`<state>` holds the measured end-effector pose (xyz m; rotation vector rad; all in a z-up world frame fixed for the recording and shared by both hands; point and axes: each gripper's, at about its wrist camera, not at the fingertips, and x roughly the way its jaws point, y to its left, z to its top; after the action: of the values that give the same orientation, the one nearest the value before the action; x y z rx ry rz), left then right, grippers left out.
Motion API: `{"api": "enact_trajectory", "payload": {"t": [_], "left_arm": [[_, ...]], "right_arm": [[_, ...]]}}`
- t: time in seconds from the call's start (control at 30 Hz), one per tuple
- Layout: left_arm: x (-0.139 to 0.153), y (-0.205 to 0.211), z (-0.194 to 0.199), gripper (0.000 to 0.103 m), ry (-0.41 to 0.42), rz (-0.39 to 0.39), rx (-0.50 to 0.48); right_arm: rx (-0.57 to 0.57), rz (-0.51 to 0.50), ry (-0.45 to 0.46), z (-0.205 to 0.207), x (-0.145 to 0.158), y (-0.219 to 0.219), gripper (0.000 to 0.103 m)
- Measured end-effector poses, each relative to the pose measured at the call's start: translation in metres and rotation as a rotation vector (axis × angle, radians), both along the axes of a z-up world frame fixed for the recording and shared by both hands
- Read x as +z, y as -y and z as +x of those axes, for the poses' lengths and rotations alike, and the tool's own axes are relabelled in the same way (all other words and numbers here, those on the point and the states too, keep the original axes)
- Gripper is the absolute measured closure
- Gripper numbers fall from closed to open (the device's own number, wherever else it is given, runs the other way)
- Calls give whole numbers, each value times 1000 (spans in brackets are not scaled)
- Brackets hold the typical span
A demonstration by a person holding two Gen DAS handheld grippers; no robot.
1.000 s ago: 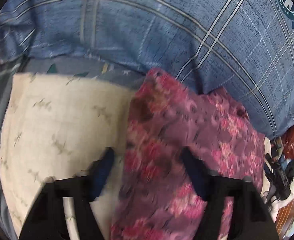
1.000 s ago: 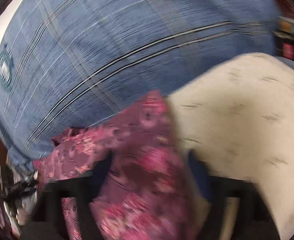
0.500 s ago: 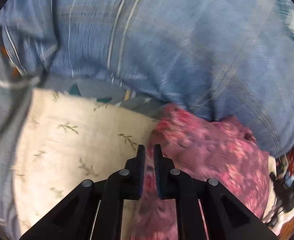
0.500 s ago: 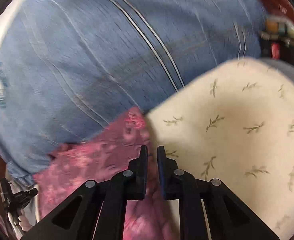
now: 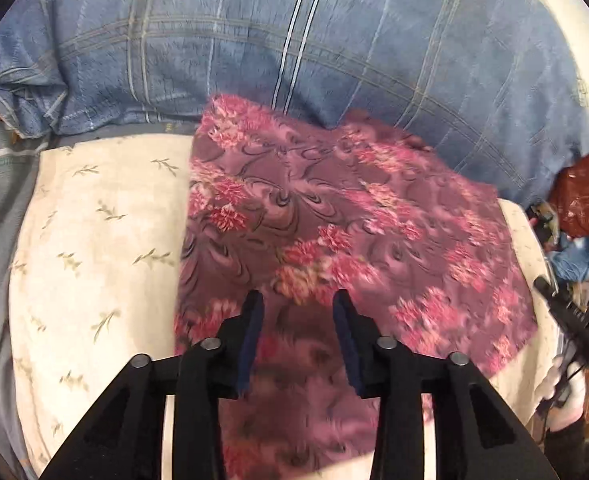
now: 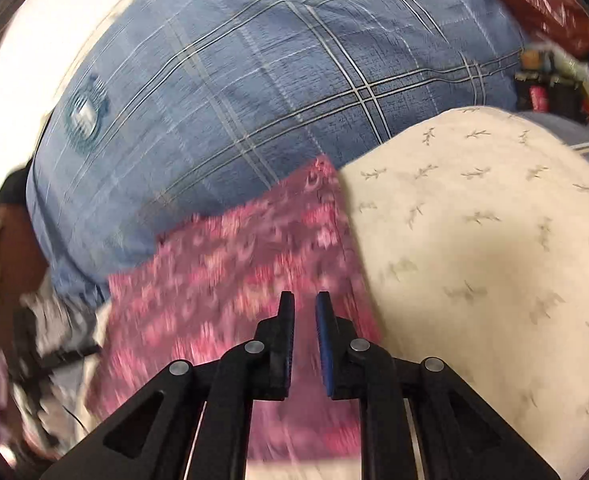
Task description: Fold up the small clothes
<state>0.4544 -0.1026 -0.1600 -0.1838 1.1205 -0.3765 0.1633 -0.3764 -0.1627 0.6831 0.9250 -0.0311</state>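
Note:
A purple cloth with pink flowers (image 5: 334,216) lies spread flat on a cream cushion with a leaf print (image 5: 94,232). It also shows in the right wrist view (image 6: 230,264), lying left of the cushion's bare part (image 6: 474,248). My left gripper (image 5: 298,300) is open and empty, hovering over the cloth's near part. My right gripper (image 6: 304,300) hovers over the cloth near its right edge, its jaws a narrow gap apart with nothing between them.
A large blue plaid pillow (image 5: 294,40) lies behind the cloth and cushion; it fills the far part of the right wrist view (image 6: 254,80). A red bag (image 5: 582,196) and cluttered items (image 5: 574,308) sit at the right edge.
Both grippers were open a second ago, shut half a second ago, and have opened again, the left wider than the right. The cloth now lies spread flatter on the cushion.

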Motion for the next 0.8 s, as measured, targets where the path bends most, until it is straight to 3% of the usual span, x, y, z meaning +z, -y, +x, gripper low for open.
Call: {"api": "enact_trajectory", "payload": {"t": [0.03, 0.07, 0.1, 0.13, 0.17, 0.27, 0.3, 0.37, 0.4, 0.6, 0.7, 0.8], "left_arm": [[-3, -3, -6, 52, 7, 8, 7], [-12, -6, -12, 51, -13, 14, 9], [-23, -7, -16, 51, -43, 23, 7], [-27, -7, -21, 51, -35, 35, 7], [-22, -9, -27, 51, 4, 39, -4], [-12, -21, -27, 52, -51, -52, -14], [-9, -30, -24, 51, -65, -86, -6], [-1, -53, -16, 51, -79, -116, 24], [2, -63, -14, 51, -79, -117, 42], [19, -120, 0, 51, -131, -167, 126], [26, -134, 2, 51, -133, -149, 126], [26, -135, 8, 51, -142, -136, 110]], "right_arm": [[30, -4, -38, -5, -9, -6, 83], [50, -17, -89, -6, -19, -10, 84], [49, -49, -77, -15, -21, -15, 85], [32, -70, -49, -18, -16, -18, 84], [17, -80, -79, -20, -10, -18, 83], [39, -115, -45, -21, 12, -46, 78], [91, -132, -28, -18, 20, -68, 77], [201, -157, -2, -16, 29, -111, 60], [280, -174, 8, -11, 31, -140, 56], [692, -294, 83, -4, 36, -296, 54], [814, -419, 121, 5, 36, -351, 45], [859, -612, 172, 10, 33, -386, 44]]}}
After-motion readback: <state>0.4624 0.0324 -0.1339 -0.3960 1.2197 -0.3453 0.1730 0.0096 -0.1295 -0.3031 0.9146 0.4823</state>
